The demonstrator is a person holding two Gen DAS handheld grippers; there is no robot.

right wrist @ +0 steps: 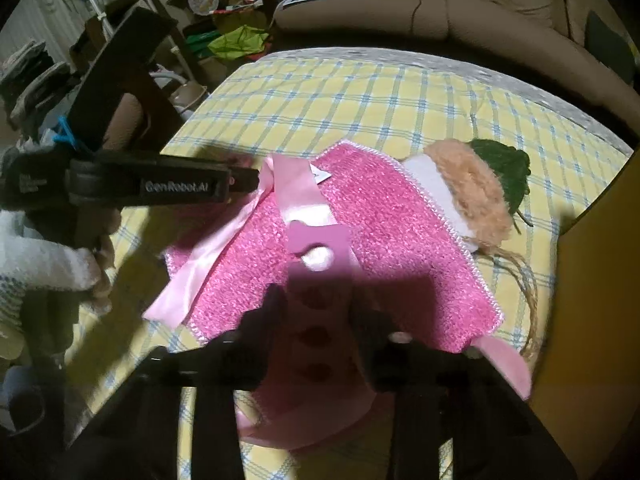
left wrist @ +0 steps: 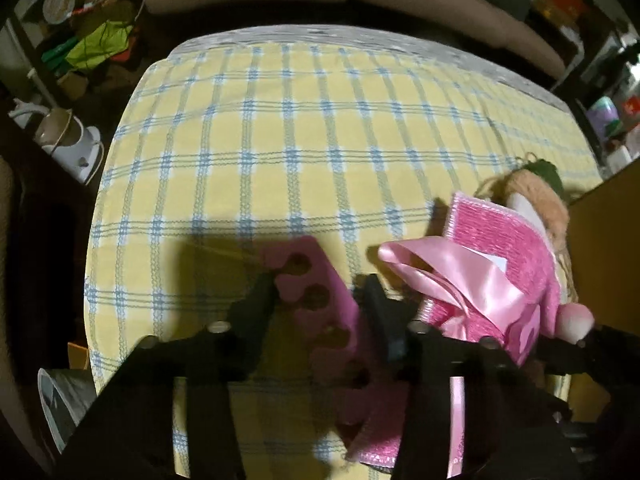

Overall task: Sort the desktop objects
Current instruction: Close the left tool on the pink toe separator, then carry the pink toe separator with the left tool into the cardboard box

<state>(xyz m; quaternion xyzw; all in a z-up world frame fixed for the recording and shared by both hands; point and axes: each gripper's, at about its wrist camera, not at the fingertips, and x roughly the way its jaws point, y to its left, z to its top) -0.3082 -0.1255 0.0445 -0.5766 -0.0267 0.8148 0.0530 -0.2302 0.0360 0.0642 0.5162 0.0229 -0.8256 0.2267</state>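
A pink foam toe separator (left wrist: 316, 316) lies on the yellow checked cloth (left wrist: 280, 140), and my left gripper (left wrist: 318, 296) is shut on it, one black finger against each long edge. In the right wrist view a second pink toe separator (right wrist: 320, 280) rests on a pink towel (right wrist: 400, 248); my right gripper (right wrist: 318, 308) is shut on it from both sides. A small white and pink round thing (right wrist: 318, 258) sits in its far notch. A pink satin ribbon (right wrist: 224, 248) drapes over the towel's left side. The left gripper (right wrist: 250, 176) reaches in from the left by the ribbon.
Peach and white yarn (right wrist: 468, 184), green yarn (right wrist: 500, 164) and loose jute twine (right wrist: 528, 292) lie behind the towel. A cardboard box wall (right wrist: 592, 320) stands at the right edge. A beige sofa (right wrist: 440, 4) runs behind the table, with cluttered shelves (left wrist: 80, 40) at the left.
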